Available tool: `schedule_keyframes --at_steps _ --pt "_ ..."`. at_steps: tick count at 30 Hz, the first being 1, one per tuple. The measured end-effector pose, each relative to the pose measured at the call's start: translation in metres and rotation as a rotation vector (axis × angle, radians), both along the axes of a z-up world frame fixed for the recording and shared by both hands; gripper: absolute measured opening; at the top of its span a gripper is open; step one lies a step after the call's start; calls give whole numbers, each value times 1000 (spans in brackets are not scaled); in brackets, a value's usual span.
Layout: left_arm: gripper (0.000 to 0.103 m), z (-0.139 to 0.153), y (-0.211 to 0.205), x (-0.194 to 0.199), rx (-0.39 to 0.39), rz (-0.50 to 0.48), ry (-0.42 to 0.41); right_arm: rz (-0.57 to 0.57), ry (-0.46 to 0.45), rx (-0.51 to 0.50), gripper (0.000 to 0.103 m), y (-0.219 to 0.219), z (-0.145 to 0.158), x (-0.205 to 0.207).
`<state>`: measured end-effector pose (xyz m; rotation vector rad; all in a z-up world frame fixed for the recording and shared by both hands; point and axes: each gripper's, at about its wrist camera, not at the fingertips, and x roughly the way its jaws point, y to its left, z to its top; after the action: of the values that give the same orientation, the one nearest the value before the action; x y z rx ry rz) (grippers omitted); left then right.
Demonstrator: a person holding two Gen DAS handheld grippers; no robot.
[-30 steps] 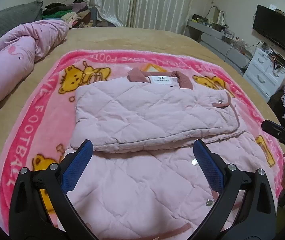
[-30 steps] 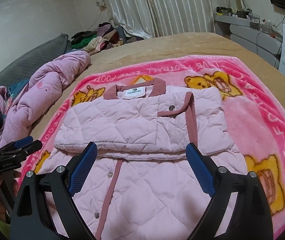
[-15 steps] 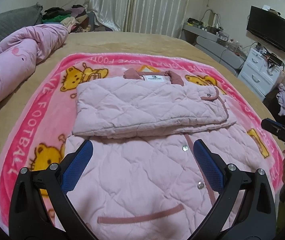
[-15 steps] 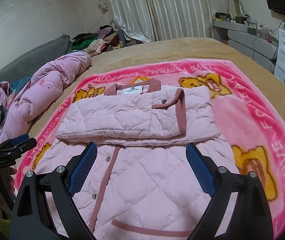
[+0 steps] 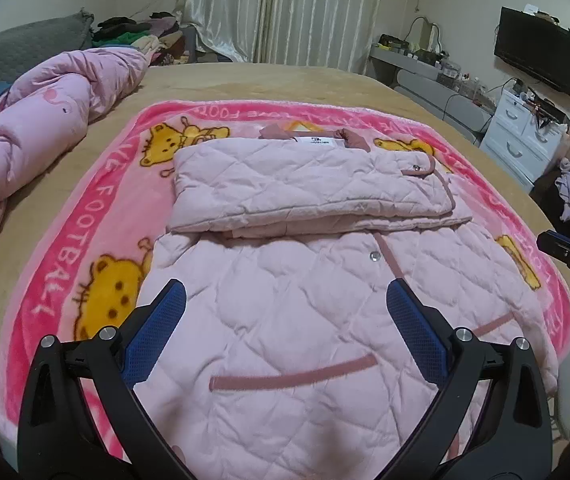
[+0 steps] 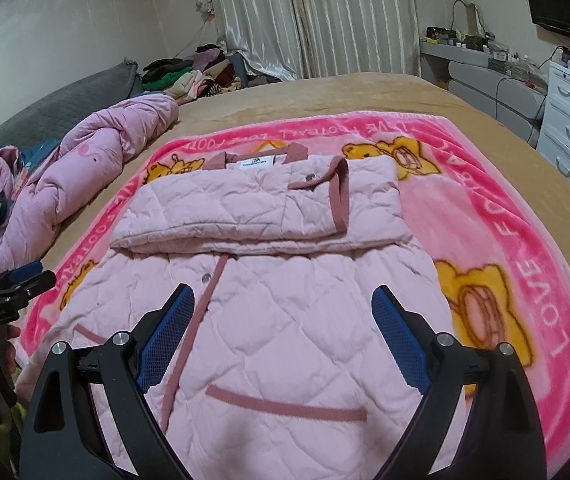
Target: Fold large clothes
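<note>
A pale pink quilted jacket (image 5: pixel 293 320) (image 6: pixel 285 320) lies flat on a pink cartoon blanket (image 5: pixel 85 208) (image 6: pixel 525 216). Its sleeves are folded across the chest into a thick band (image 5: pixel 309 188) (image 6: pixel 261 212) just below the collar. The lower body with snaps and dusty-rose trim spreads toward me. My left gripper (image 5: pixel 285 300) hovers open over the lower left part, nothing between its blue pads. Over the lower right part my right gripper (image 6: pixel 283 304) is open and empty too. Each gripper shows at the edge of the other's view (image 5: pixel 565 248) (image 6: pixel 9 284).
A bunched pink duvet (image 5: pixel 25 128) (image 6: pixel 85 168) lies on the bed's left side. A clothes pile (image 6: pixel 189 72) sits by the curtains. White drawers (image 5: pixel 525 140) and a wall TV (image 5: pixel 537 52) stand to the right. Tan bedspread (image 5: pixel 285 80) surrounds the blanket.
Both grippers have drawn back toward the jacket's hem, so more of the lower body and its pocket trim shows. The jaws stay wide. The jacket has not moved.
</note>
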<state>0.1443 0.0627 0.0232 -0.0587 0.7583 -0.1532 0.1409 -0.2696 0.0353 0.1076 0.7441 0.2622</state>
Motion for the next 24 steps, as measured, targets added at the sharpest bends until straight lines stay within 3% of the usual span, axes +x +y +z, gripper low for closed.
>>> schedule_keyframes --at_steps 24 --pt "94 -25 30 -50 17 61 37 -34 83 -52 90 -32 -25 -37"
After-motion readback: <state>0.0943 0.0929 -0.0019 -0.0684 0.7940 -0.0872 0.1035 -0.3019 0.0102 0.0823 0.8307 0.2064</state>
